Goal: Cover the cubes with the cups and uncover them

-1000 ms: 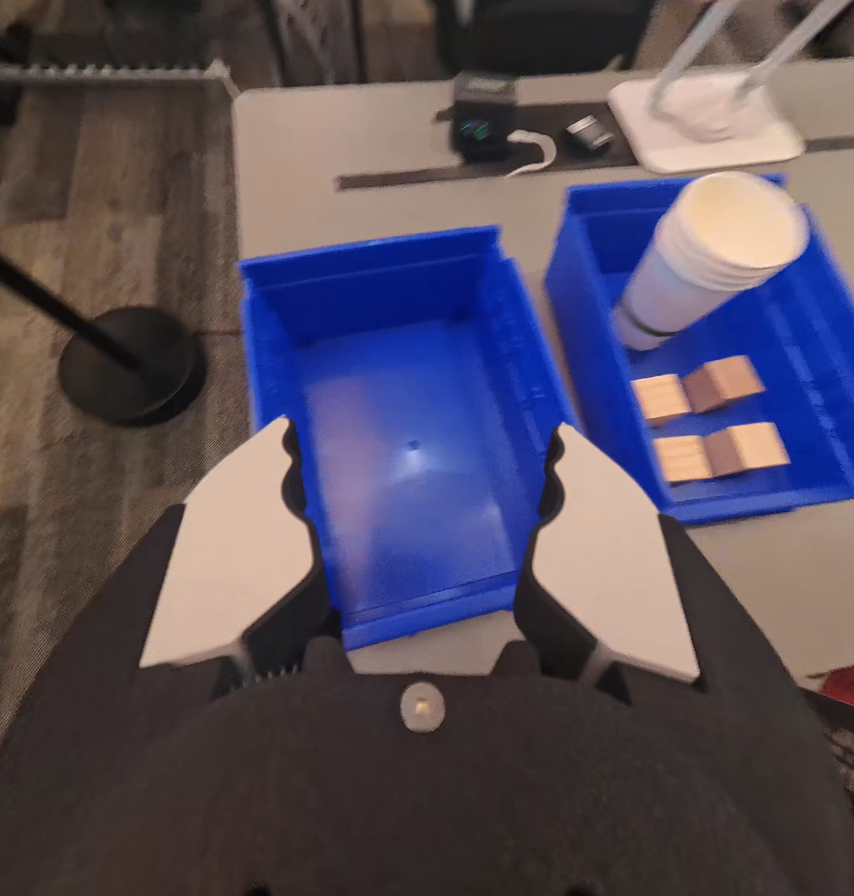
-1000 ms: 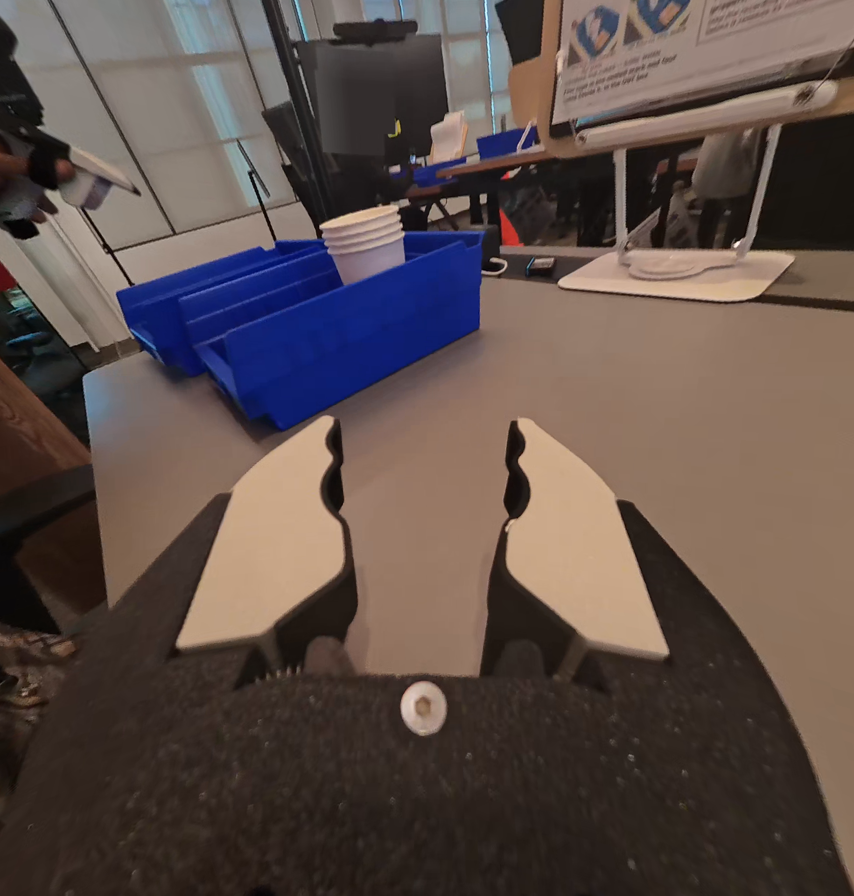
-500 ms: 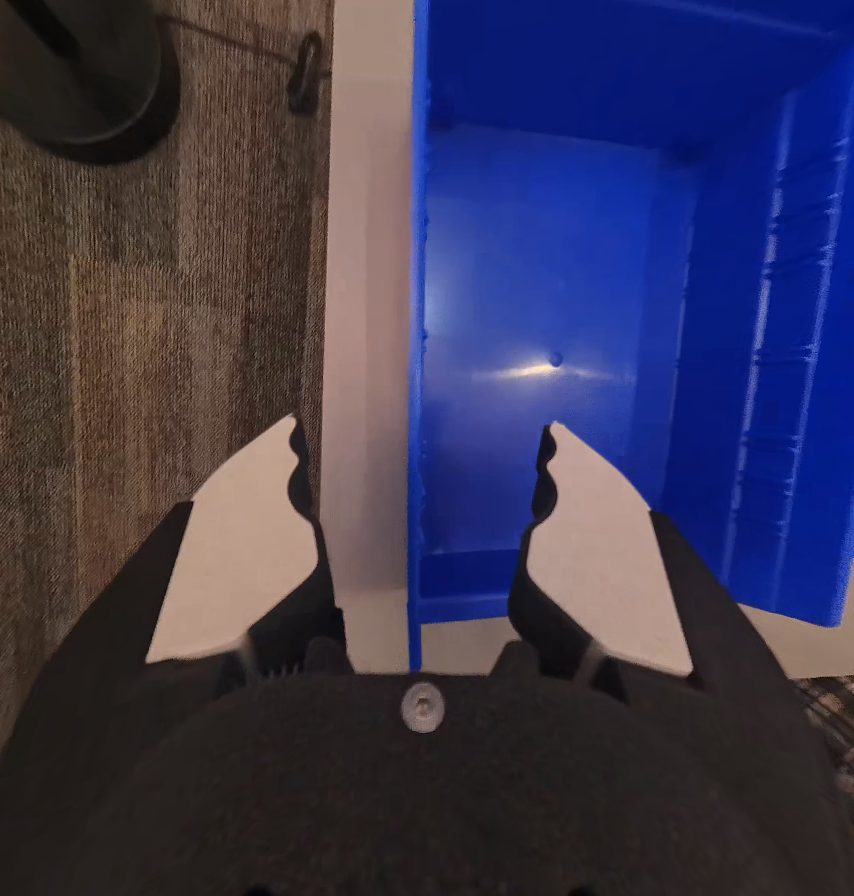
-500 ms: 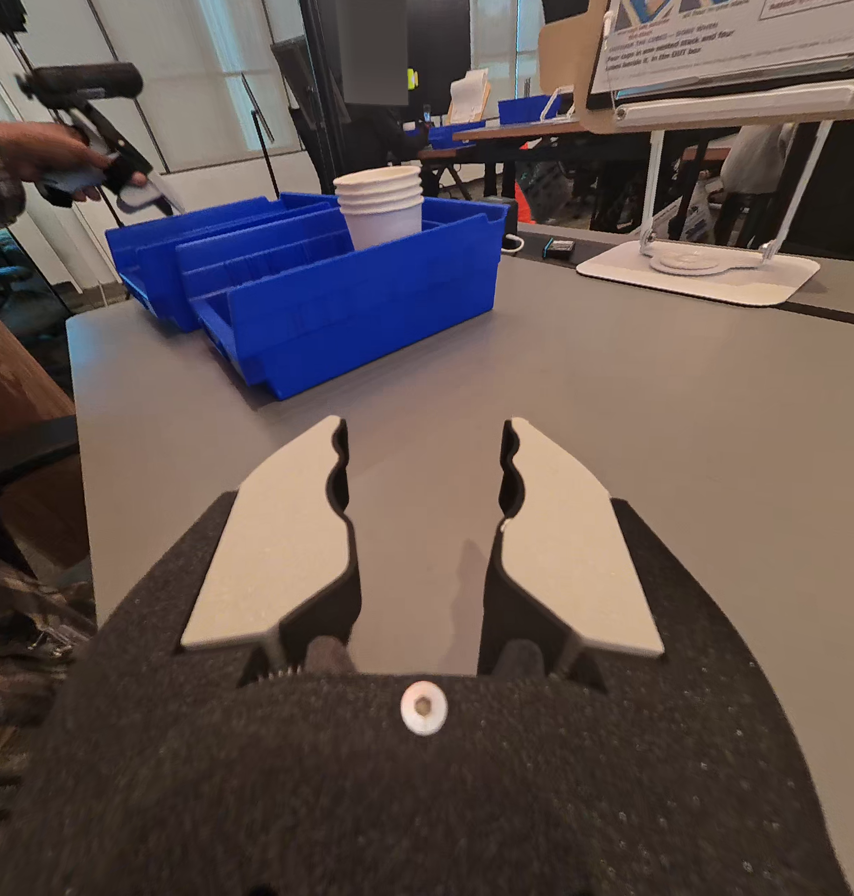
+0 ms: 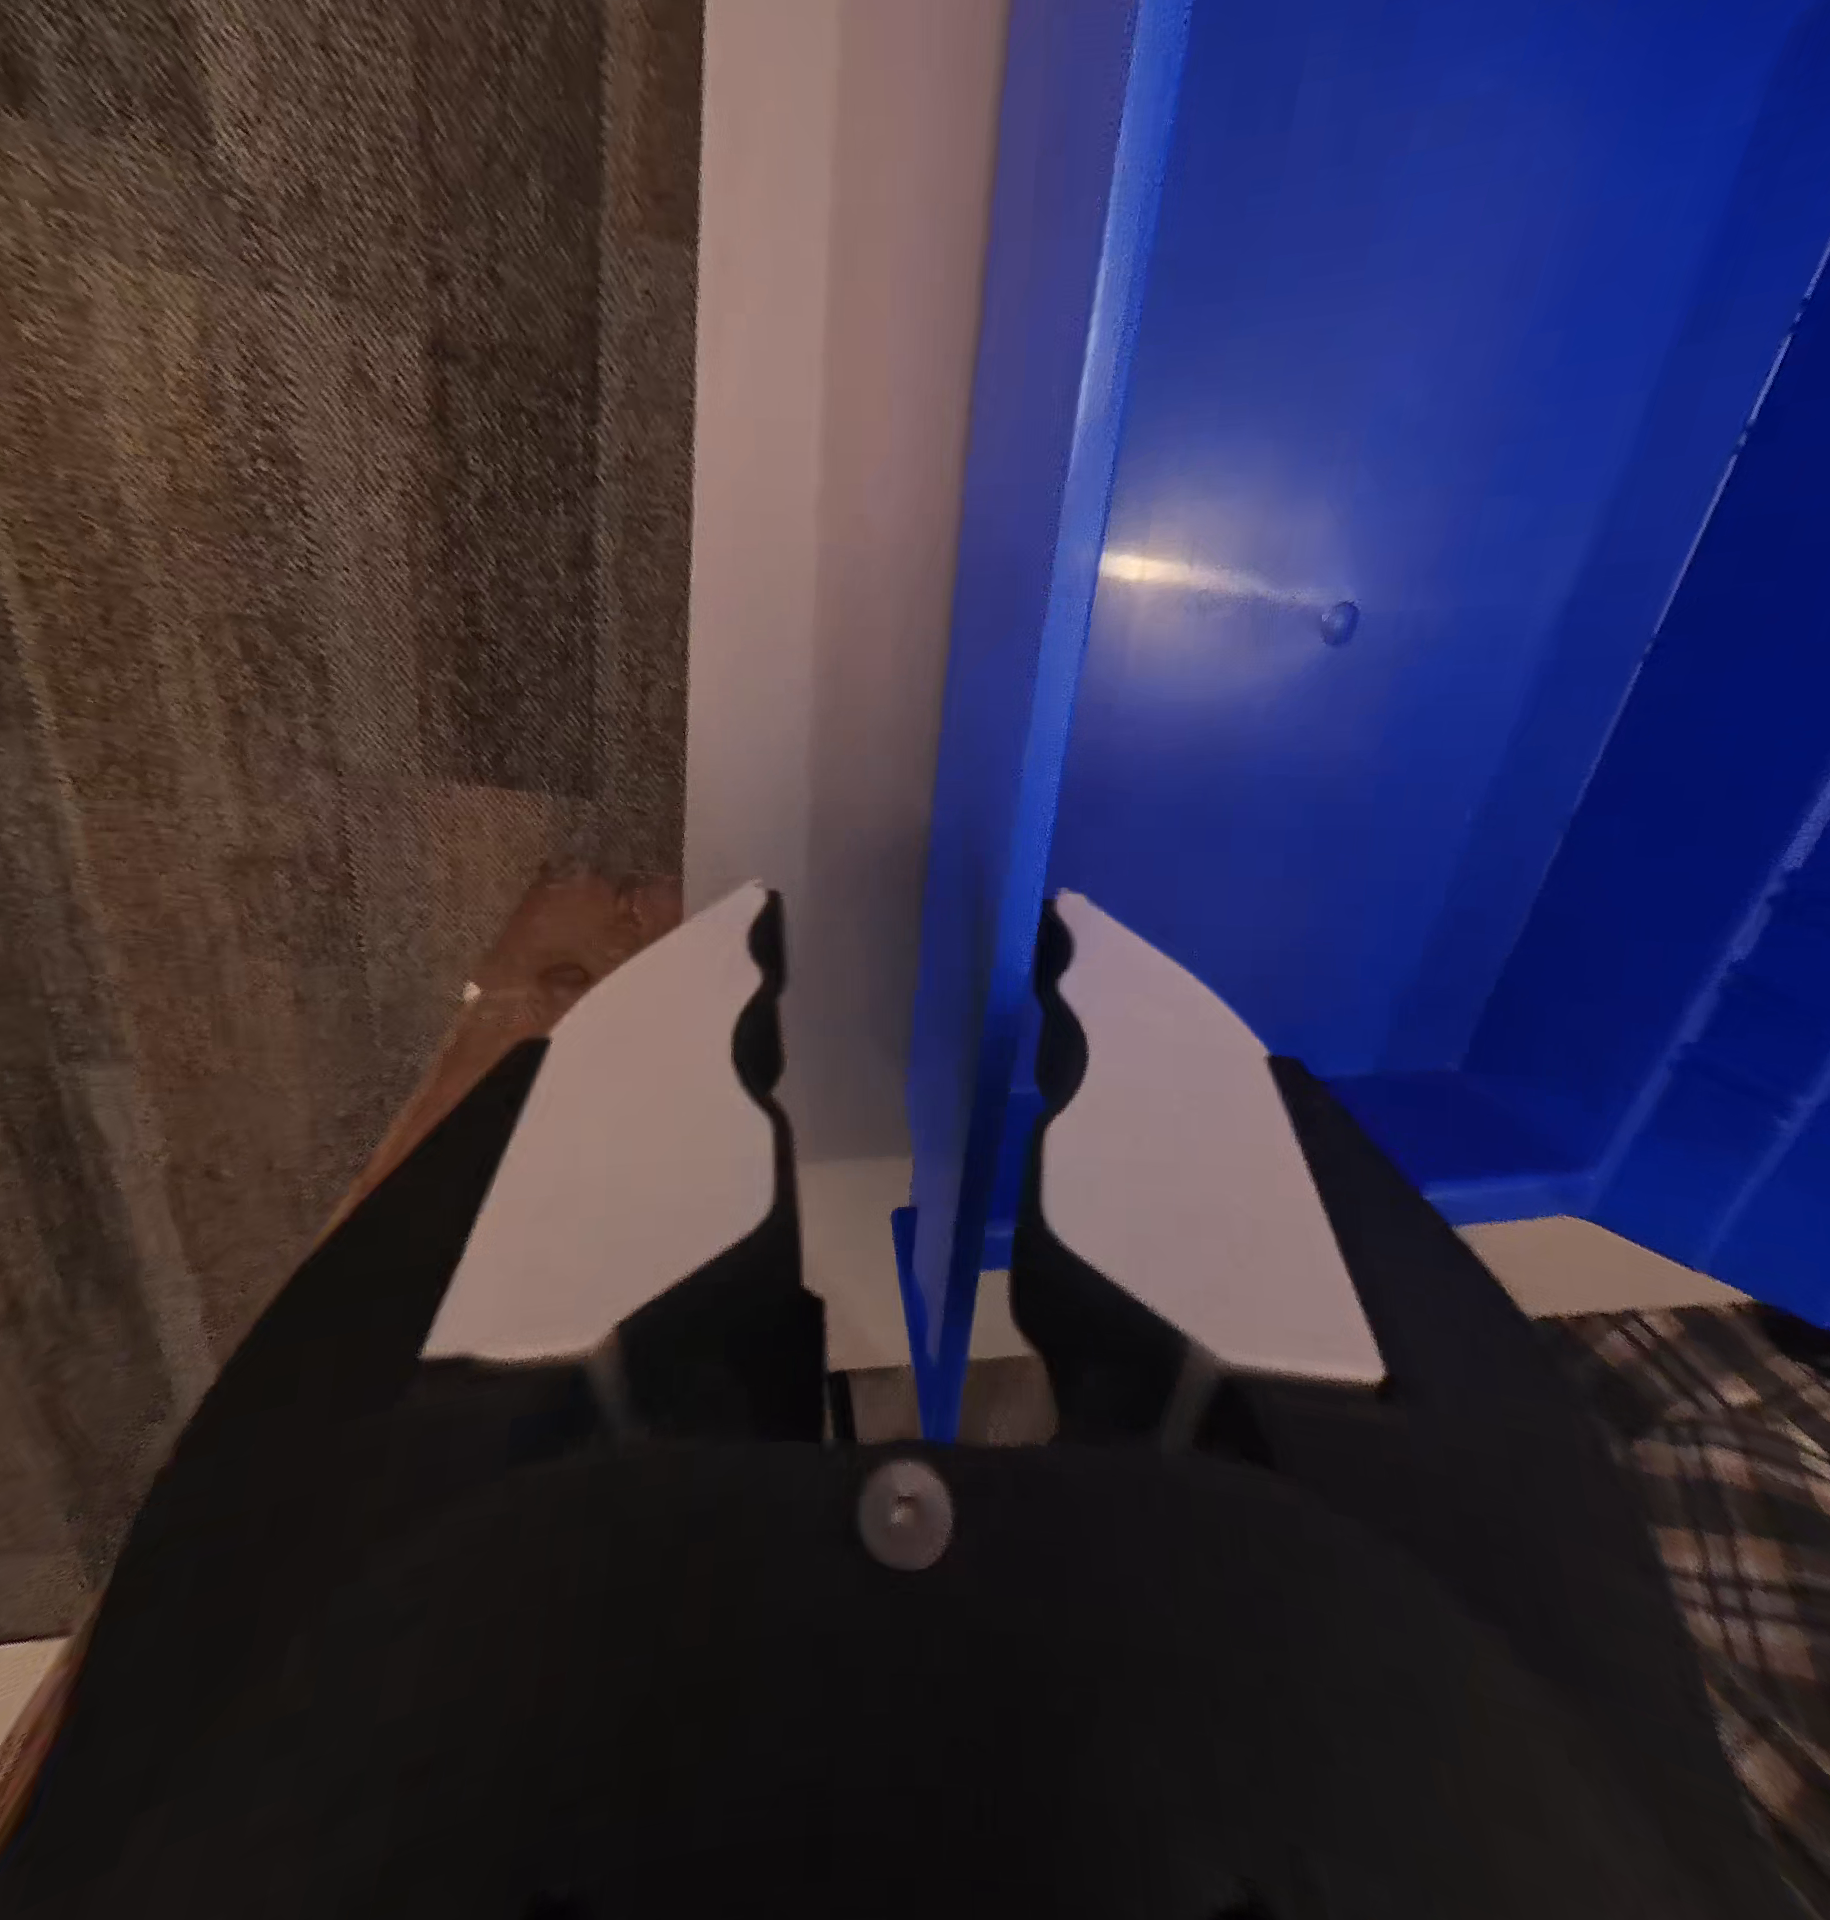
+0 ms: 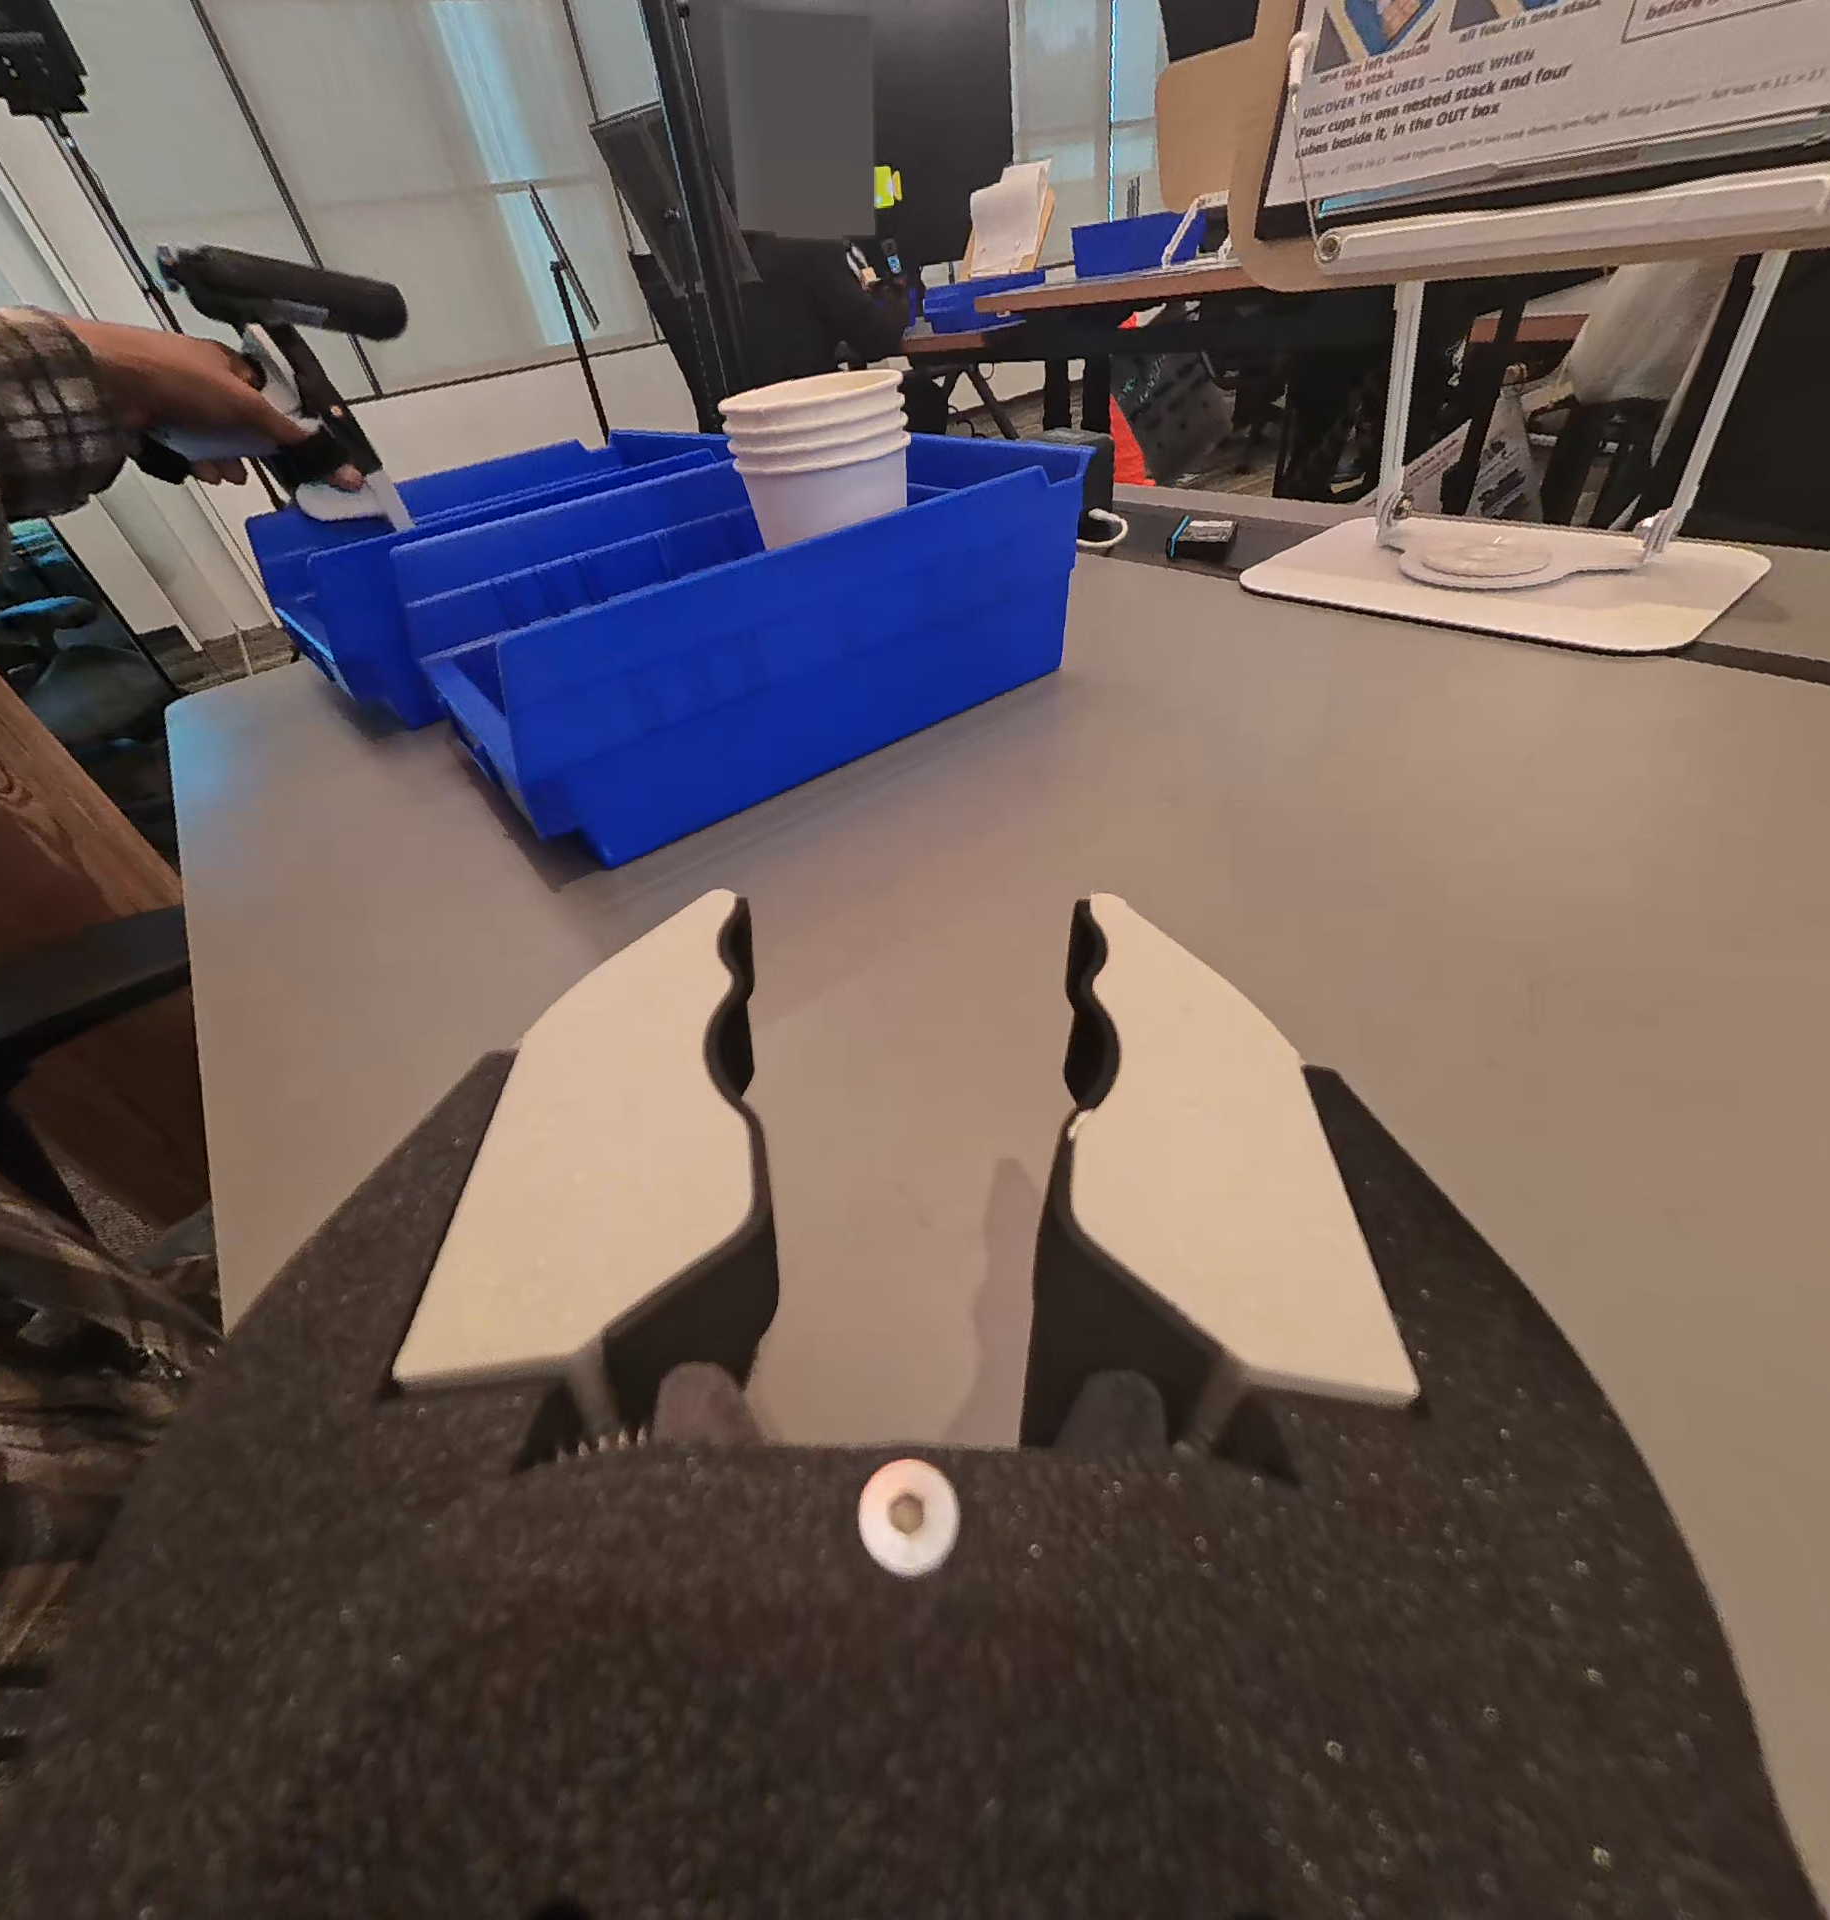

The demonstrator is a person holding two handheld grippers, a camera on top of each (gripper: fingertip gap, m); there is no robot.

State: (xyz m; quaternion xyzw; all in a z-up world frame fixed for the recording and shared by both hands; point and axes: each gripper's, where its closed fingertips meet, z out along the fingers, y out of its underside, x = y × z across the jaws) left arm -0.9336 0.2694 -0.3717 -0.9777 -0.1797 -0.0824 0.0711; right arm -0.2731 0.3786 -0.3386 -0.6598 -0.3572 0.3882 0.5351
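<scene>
My left gripper [image 5: 906, 904] is open and straddles the left side wall [image 5: 1025, 727] of an empty blue bin [image 5: 1358, 468]. One finger is outside the wall and one inside, with a gap still showing on the outer side. It also shows far off in the right wrist view [image 6: 339, 488], held by a hand over that bin. A stack of white paper cups [image 6: 823, 457] stands in the nearer blue bin [image 6: 786, 707]. That bin's wall hides the cubes. My right gripper [image 6: 911, 909] is open and empty, low over the grey table [image 6: 1410, 883].
The table's left edge [image 5: 817, 520] runs just beside the empty bin, with carpet floor [image 5: 267, 520] below. A white stand base [image 6: 1503, 582] and a small black device [image 6: 1202, 535] sit at the table's back. A plaid sleeve [image 6: 17, 395] is at the left.
My left gripper has dropped from above the bin onto its left wall, and its fingers have narrowed around the wall. My right gripper has stayed open and hardly moved.
</scene>
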